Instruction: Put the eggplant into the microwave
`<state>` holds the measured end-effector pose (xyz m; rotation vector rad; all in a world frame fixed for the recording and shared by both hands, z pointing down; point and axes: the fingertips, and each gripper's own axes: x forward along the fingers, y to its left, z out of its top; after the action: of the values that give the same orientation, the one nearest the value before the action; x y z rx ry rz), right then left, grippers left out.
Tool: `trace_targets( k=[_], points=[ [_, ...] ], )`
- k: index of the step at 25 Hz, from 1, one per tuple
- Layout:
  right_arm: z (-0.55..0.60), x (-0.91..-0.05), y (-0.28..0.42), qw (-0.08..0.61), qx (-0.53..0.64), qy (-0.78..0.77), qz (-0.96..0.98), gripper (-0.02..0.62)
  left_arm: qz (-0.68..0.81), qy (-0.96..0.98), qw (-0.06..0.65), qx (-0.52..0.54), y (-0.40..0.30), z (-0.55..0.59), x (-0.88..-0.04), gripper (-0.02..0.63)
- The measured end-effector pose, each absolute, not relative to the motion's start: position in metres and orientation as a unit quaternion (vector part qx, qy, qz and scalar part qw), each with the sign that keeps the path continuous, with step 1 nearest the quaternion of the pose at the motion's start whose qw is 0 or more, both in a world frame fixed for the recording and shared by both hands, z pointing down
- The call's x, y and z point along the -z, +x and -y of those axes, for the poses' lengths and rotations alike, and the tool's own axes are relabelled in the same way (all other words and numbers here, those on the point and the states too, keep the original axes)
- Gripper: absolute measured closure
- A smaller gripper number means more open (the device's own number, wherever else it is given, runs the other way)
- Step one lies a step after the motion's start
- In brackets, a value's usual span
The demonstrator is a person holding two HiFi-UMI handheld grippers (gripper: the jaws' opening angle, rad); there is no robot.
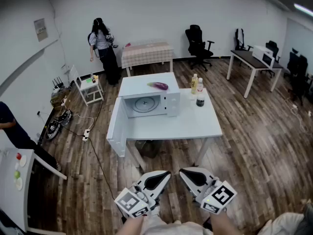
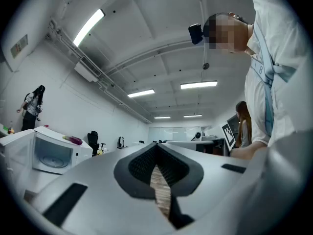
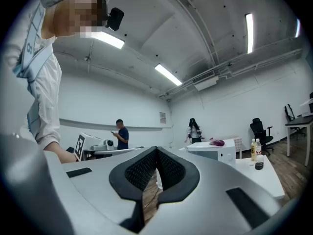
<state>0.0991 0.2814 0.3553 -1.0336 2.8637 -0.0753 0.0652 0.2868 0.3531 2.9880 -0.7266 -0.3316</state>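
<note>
The grey-and-white left gripper (image 1: 165, 176) and its right gripper (image 1: 184, 174) twin are clenching their jaws on nothing.
Both are hovering well in front of the white box-shaped microwave (image 1: 171, 104); the glossy purple eggplant (image 1: 158, 85) is lying on the microwave's top, and its white door (image 1: 116, 127) is hanging open at its left.

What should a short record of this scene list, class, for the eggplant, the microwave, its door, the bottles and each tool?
eggplant: lying on top of the microwave, not inside
microwave door: swung open; only the turntable shows inside
bottles: standing on the white table, right of the microwave
left tool: shut, empty, well short of the table
right tool: shut, empty, well short of the table
</note>
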Motion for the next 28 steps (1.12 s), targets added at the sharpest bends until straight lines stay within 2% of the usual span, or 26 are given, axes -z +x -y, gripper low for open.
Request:
trace_targets(
  k=[19,28],
  points=[
    [-0.273,-0.362,0.098,0.048,0.037,-0.333,-0.941,0.563,0.241,0.964,0.030,0.106,0.067,-0.281,-0.358,0.606],
    [-0.265,-0.360,0.111,0.070,0.055,-0.336,-0.938,0.561,0.237,0.965,0.031,0.107,0.074,-0.277,-0.358,0.606]
  ],
)
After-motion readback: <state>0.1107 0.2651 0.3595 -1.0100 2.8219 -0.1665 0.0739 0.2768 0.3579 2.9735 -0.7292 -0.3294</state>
